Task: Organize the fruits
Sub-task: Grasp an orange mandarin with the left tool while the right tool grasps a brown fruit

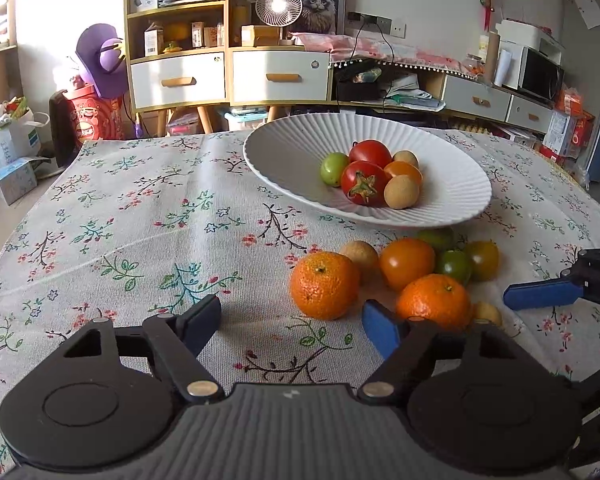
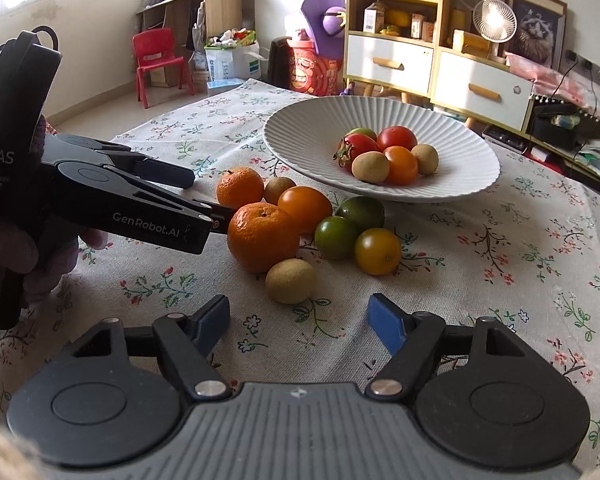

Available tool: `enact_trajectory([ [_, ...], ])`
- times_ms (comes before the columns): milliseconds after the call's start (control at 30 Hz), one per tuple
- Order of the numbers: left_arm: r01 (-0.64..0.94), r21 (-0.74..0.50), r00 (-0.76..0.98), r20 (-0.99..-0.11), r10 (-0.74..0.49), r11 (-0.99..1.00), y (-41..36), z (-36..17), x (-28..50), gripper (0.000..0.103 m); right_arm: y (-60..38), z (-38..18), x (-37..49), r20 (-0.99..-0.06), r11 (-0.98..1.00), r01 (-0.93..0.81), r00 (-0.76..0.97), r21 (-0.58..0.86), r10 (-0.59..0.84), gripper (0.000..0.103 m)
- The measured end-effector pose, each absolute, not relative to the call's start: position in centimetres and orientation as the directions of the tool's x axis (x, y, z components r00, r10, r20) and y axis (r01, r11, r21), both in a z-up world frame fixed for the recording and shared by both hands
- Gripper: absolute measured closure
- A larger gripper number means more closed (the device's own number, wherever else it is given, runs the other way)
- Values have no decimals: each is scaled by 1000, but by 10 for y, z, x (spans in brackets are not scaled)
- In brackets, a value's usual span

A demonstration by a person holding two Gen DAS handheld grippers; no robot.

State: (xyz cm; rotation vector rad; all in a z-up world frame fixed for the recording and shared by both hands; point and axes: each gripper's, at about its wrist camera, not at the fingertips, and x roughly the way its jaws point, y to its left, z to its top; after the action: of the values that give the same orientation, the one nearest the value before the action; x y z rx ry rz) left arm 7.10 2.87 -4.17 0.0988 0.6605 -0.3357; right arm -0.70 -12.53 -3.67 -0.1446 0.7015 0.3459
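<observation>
A white ribbed plate [image 1: 276,160] [image 2: 296,128] holds red tomatoes [image 1: 364,182], an orange tomato and small brown and green fruits. In front of it on the flowered cloth lie two tangerines [image 1: 324,284] [image 1: 434,300], an orange tomato [image 2: 305,208], green and yellow tomatoes [image 2: 336,237] and small brown fruits [image 2: 290,280]. My left gripper [image 1: 290,320] [image 2: 210,198] is open, and the left tangerine [image 2: 240,186] sits just ahead of its gap, untouched. My right gripper [image 2: 300,314] is open too, with a brown fruit just beyond its tips. One of its blue fingers [image 1: 540,294] shows at the right.
The table's flowered cloth [image 1: 140,220] spreads to the left of the fruit. A gloved hand [image 2: 52,256] holds the left gripper. Behind the table stand a drawer cabinet [image 1: 228,76], a small fan [image 1: 278,4] and a red chair [image 2: 156,60].
</observation>
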Motion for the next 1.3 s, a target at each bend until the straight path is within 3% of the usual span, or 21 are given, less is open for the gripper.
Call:
enact_trajectory([
  [300,348,-46,734,-609,-303,936,28,-40,76,49,-123,-34,-2,-652,928,-372,706,-9,277,52],
  [700,358,-80,717,-615,-328,930,27,-37,79,64,-122,-33,1,-655,925,-379,699,-1,286,63],
  [1300,359,-110,696,-630,-345,927,28,-34,79,70,-121,-31,3,-657,924,-381,696,6,291,78],
])
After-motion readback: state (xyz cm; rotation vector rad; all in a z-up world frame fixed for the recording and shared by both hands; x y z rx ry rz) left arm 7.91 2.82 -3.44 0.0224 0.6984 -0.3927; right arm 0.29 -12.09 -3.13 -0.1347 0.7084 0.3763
